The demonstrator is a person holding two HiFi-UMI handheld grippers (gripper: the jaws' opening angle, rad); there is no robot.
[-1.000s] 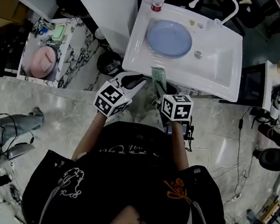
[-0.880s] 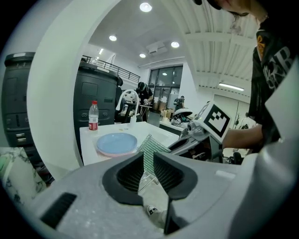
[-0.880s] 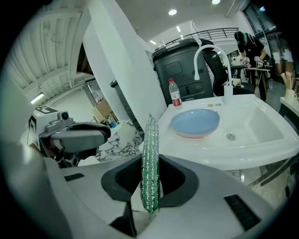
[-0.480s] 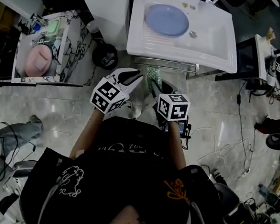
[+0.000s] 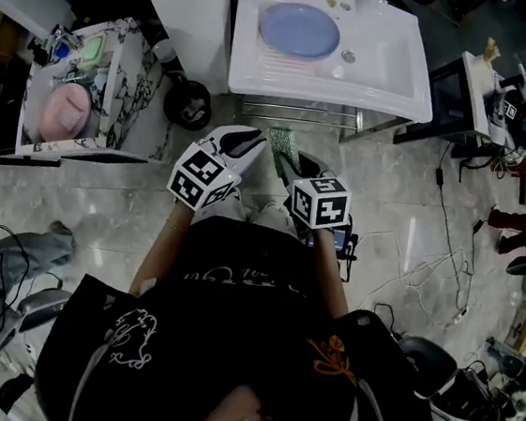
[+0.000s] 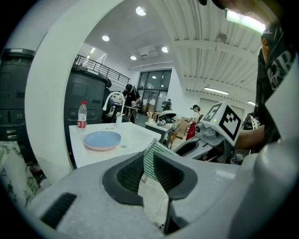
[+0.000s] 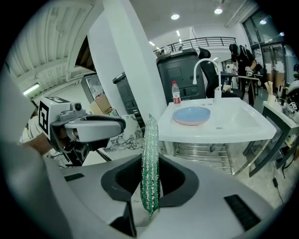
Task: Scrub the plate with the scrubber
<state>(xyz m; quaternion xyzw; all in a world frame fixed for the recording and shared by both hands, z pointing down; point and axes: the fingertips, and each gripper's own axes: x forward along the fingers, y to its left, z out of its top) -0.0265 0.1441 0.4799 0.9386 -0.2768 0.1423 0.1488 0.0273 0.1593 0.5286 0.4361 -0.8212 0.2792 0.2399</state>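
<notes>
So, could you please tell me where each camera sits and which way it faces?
Head view: on the person's head, looking steeply down at floor and sink; shows shoulders, arms, left gripper, right gripper.
Left gripper view: rides the left gripper, looks along its parted, empty jaws toward the plate.
Right gripper view: rides the right gripper, faces the sink; jaws shut on the scrubber.
Shared: all three show the plate.
</notes>
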